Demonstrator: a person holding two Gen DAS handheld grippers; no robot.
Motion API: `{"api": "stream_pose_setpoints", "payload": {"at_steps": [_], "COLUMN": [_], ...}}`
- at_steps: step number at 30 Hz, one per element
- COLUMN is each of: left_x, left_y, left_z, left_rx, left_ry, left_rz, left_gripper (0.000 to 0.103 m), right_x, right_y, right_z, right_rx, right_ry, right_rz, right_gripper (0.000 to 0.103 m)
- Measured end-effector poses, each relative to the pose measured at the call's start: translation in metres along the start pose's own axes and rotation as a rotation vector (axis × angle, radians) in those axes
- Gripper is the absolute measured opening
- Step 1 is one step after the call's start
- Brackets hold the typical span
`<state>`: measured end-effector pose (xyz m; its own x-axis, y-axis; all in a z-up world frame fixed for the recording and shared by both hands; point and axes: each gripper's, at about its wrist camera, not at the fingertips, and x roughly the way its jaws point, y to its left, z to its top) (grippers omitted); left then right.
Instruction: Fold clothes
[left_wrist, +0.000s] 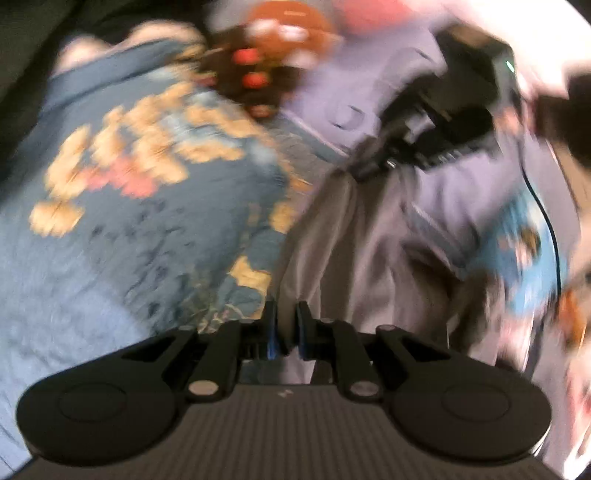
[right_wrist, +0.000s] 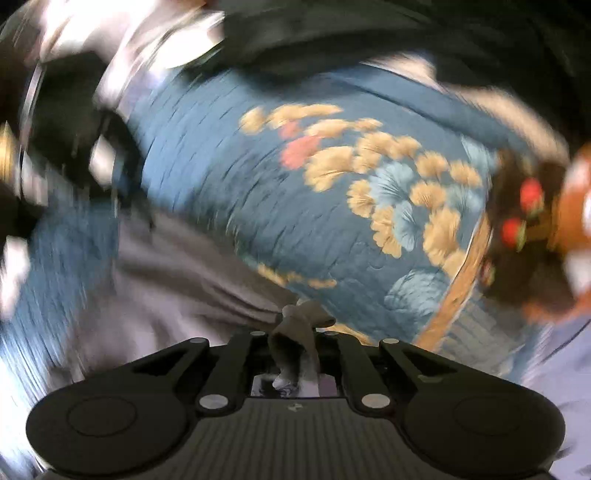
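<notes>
Left gripper (left_wrist: 286, 325): jaws drawn nearly together, with a fold of the grey garment (left_wrist: 354, 251) pinched between the blue-edged pads. From the pinch the cloth runs up and away across the left wrist view to the right gripper (left_wrist: 373, 168), which shows there as a dark, blurred mechanism nipping the same garment at its far end. The cloth hangs in long folds between the two grips.

Right gripper (right_wrist: 295, 328): jaws closed on a bunched corner of the grey garment (right_wrist: 177, 266); a knot of fabric stands up out of the jaws and a tail of it hangs down between the linkages. The rest of the cloth spreads leftward from the jaws.

Beneath the garment lies a blue quilted bedspread (right_wrist: 229, 155) with tan and pink fan-shaped flowers. A brown cloth with red spots (right_wrist: 524, 206) lies at the bedspread's edge, well apart from either grip. Both views are heavily motion-blurred; finer detail cannot be determined.
</notes>
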<state>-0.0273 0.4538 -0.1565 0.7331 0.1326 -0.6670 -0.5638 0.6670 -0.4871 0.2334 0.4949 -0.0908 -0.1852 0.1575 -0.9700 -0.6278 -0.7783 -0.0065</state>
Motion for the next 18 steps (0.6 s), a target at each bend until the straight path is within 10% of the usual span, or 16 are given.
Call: {"api": "stream_pose_setpoints", "payload": {"at_steps": [8, 18], "left_x": [0.014, 0.039], "left_y": [-0.096, -0.159], "left_z": [-0.033, -0.073], "left_rx": [0.577, 0.914], "left_ry": [0.119, 0.29], "left_rz": [-0.021, 0.0], "left_gripper": [0.012, 0.012], "right_x": [-0.021, -0.022], "right_y": [0.099, 0.133], "right_z": [-0.055, -0.098], "right_rx": [-0.739, -0.873], "right_ry": [0.1, 0.101], "right_rz": [-0.227, -0.277], "right_gripper": [0.007, 0.009]}}
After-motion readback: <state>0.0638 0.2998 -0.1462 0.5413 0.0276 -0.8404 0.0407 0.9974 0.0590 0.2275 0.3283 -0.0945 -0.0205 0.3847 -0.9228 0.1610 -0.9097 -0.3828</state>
